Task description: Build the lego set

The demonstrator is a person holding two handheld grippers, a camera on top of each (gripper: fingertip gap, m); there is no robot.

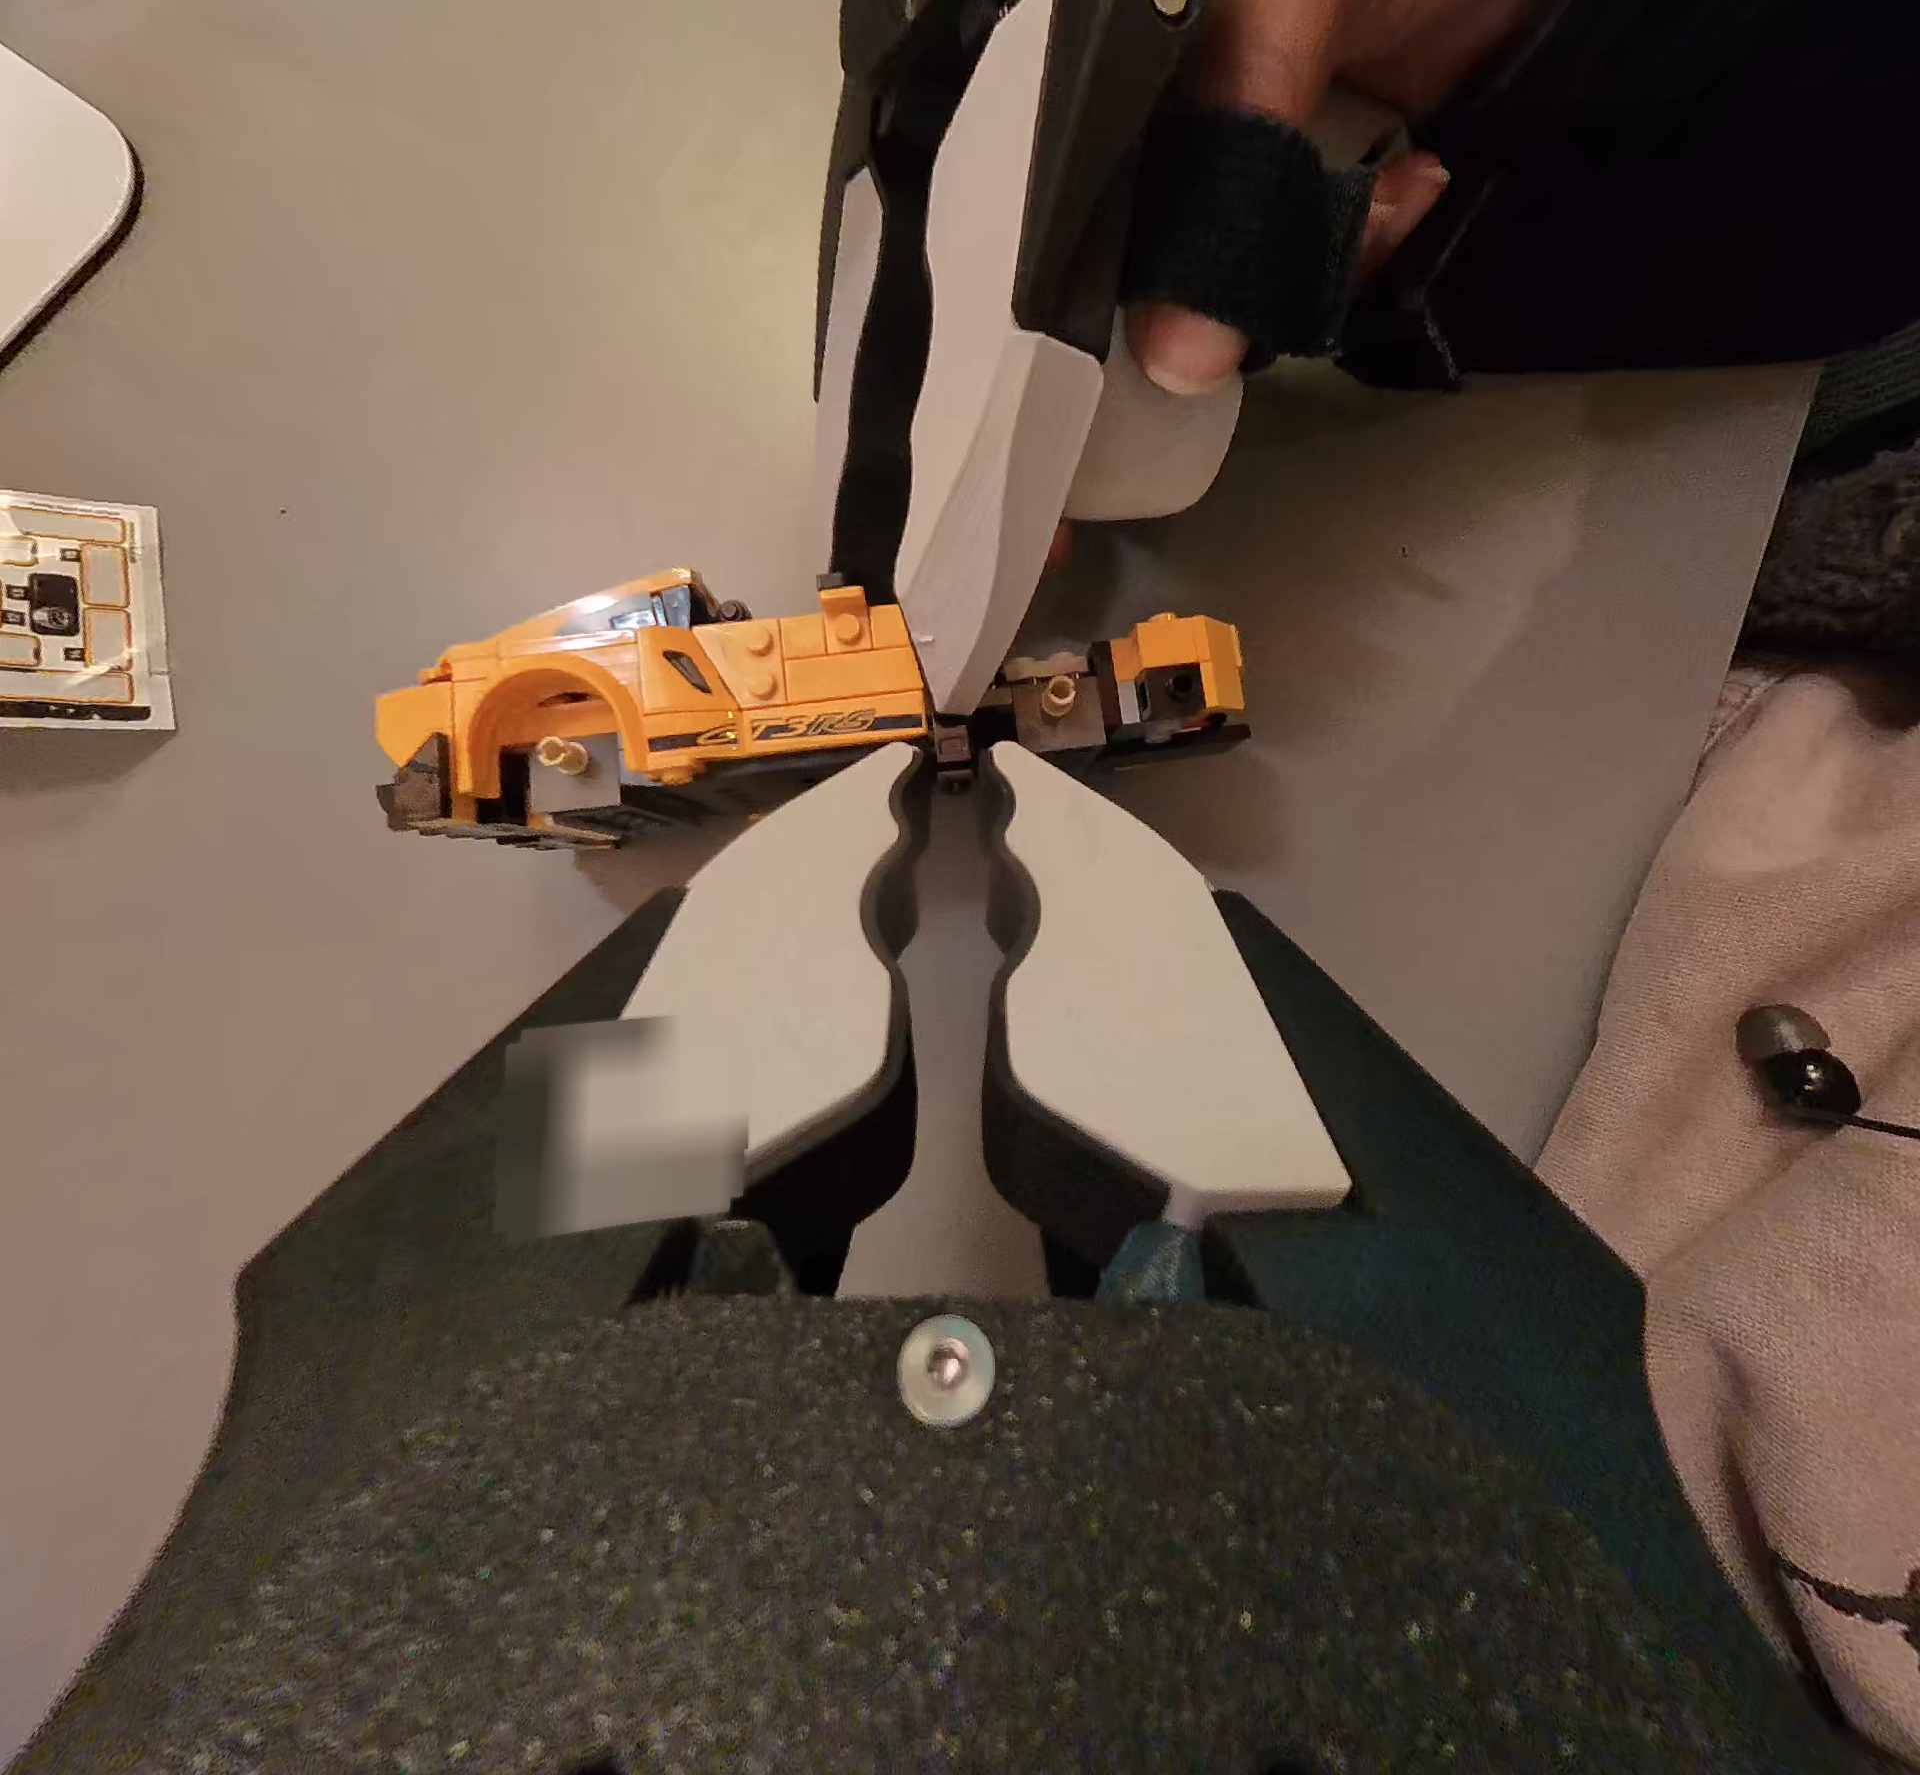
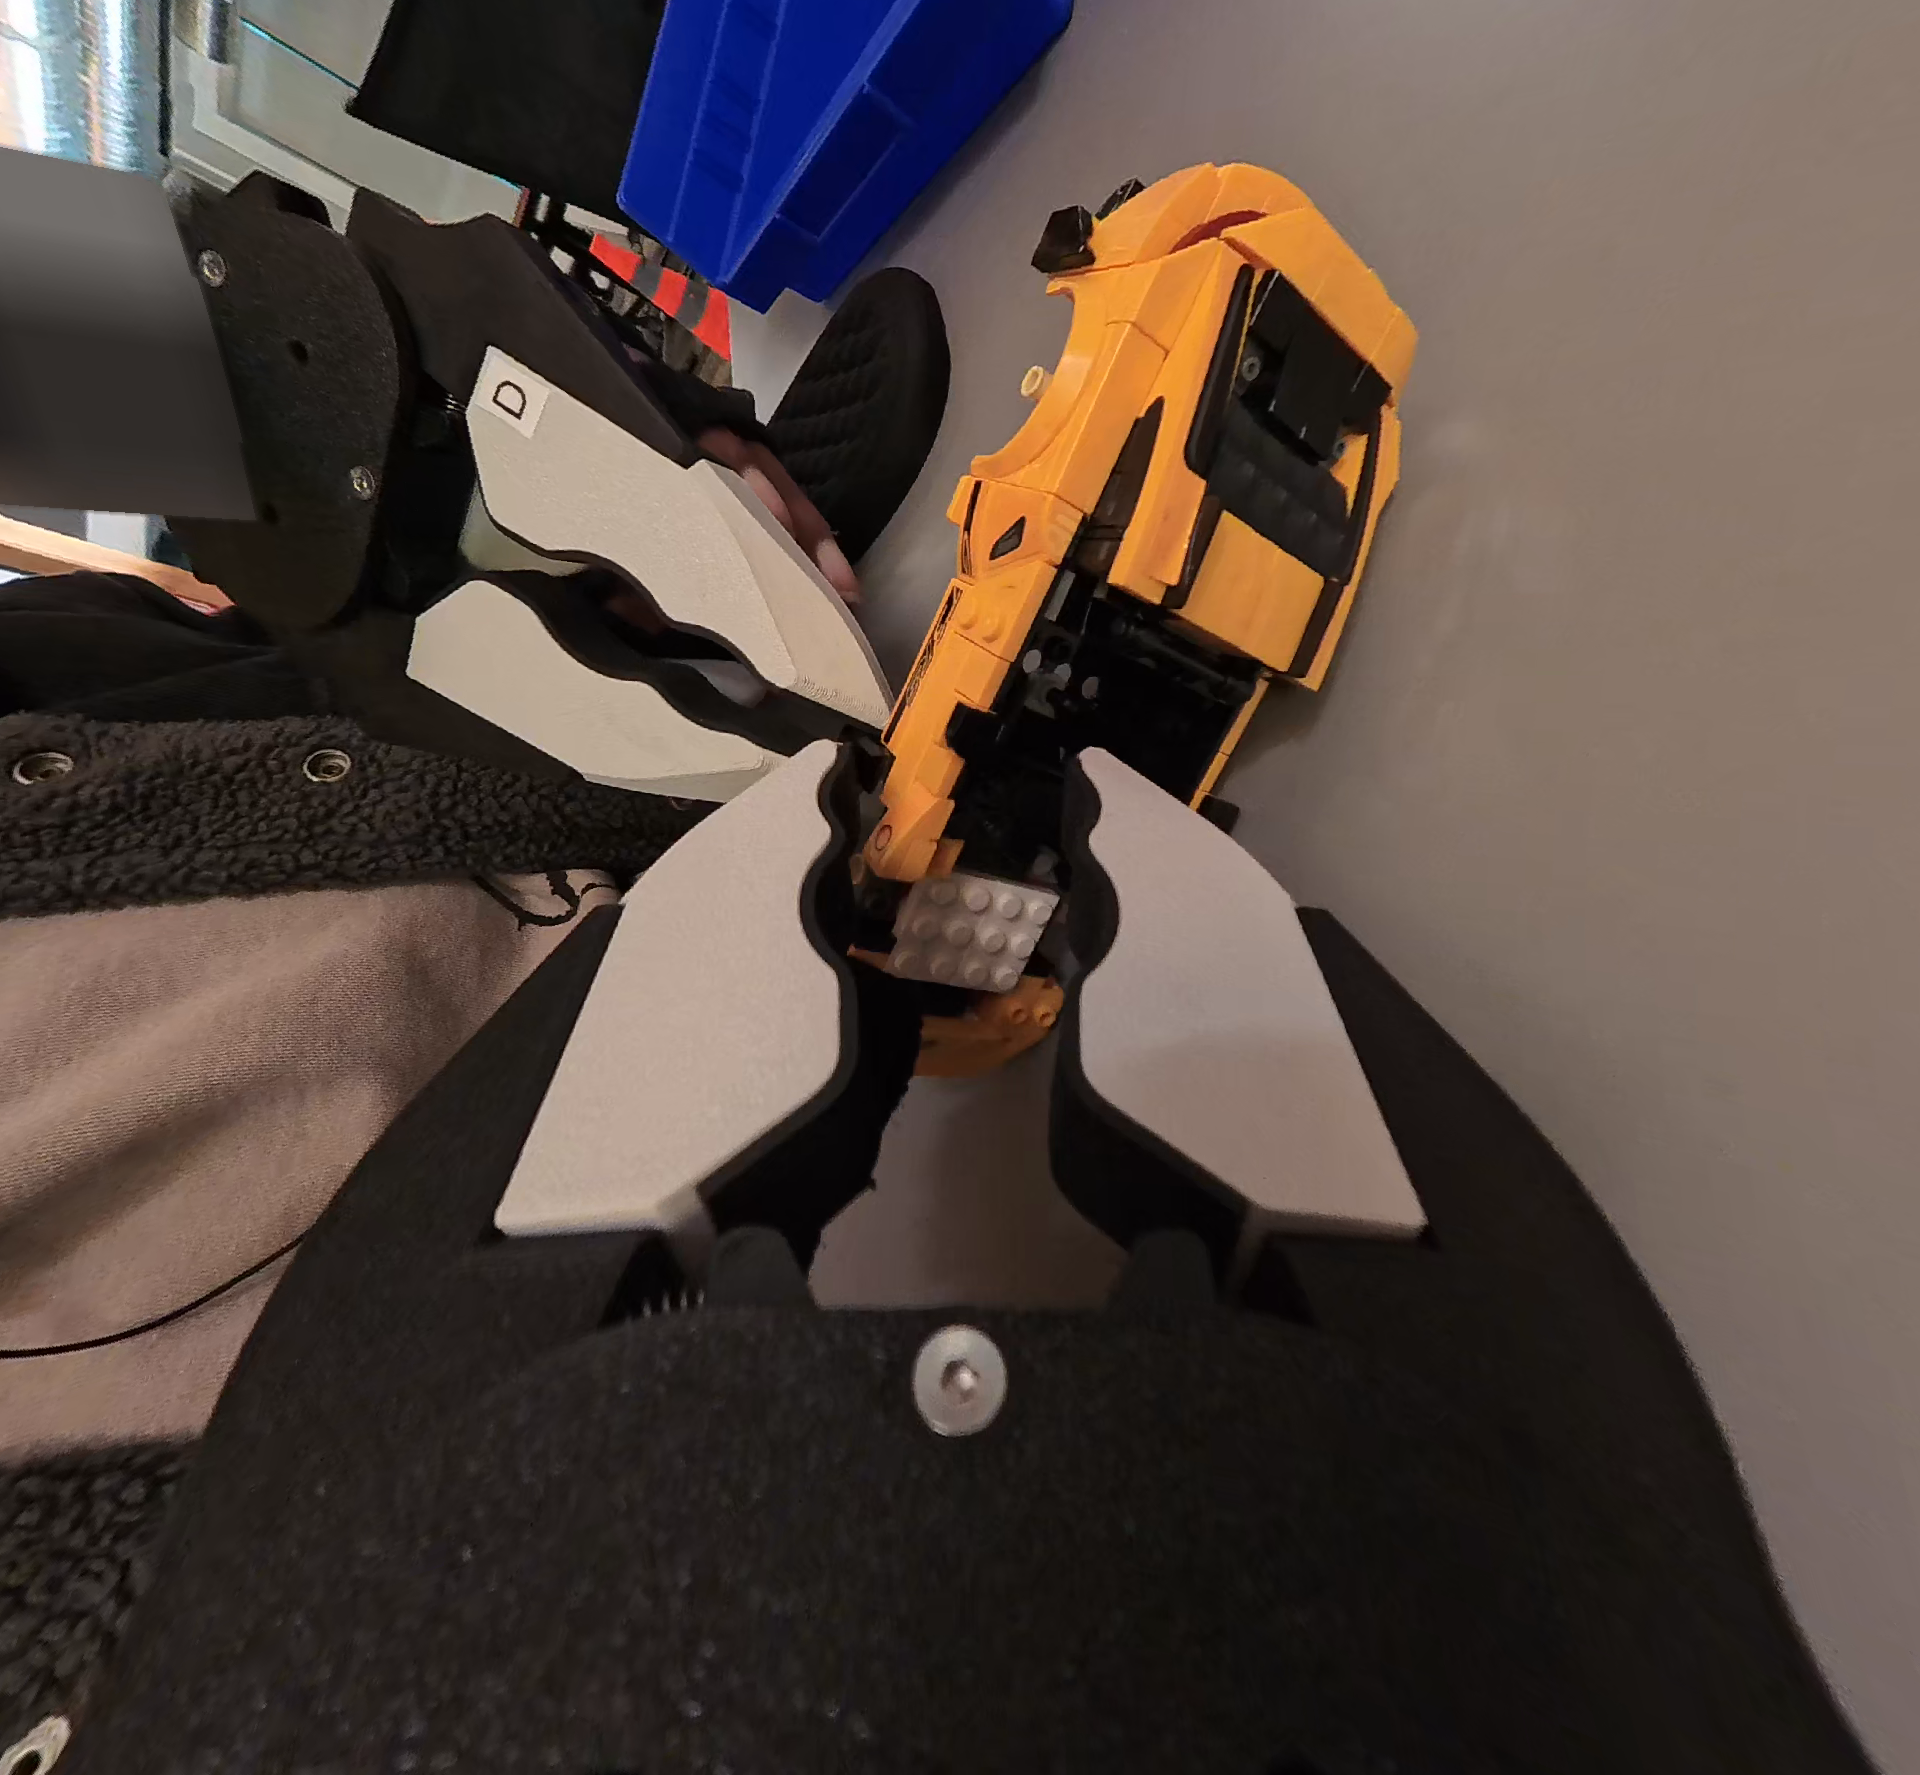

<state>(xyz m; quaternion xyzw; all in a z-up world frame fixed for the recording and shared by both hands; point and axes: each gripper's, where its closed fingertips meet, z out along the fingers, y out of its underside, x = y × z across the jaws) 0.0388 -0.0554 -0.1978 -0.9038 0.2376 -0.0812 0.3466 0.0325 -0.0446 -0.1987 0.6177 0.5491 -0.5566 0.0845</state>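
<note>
Car point(image 1: 665, 697), orange, part-built, on grey surface point(image 1: 468, 271). Left gripper point(image 1: 951, 759) pinched shut on small black piece point(image 1: 953, 746) at car's side. Right gripper point(image 2: 961, 790) clamped around car's rear end, over white plate point(image 2: 971, 930). Sticker sheet point(image 1: 78, 608) far left; blue bin point(image 2: 852, 52) beyond.

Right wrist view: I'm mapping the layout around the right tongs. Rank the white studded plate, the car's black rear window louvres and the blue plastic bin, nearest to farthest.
1. White studded plate: between the right tongs, at the orange brick car's near end.
2. Black rear window louvres: farther along the car's roof.
3. Blue plastic bin: beyond the car, upper left.
</note>
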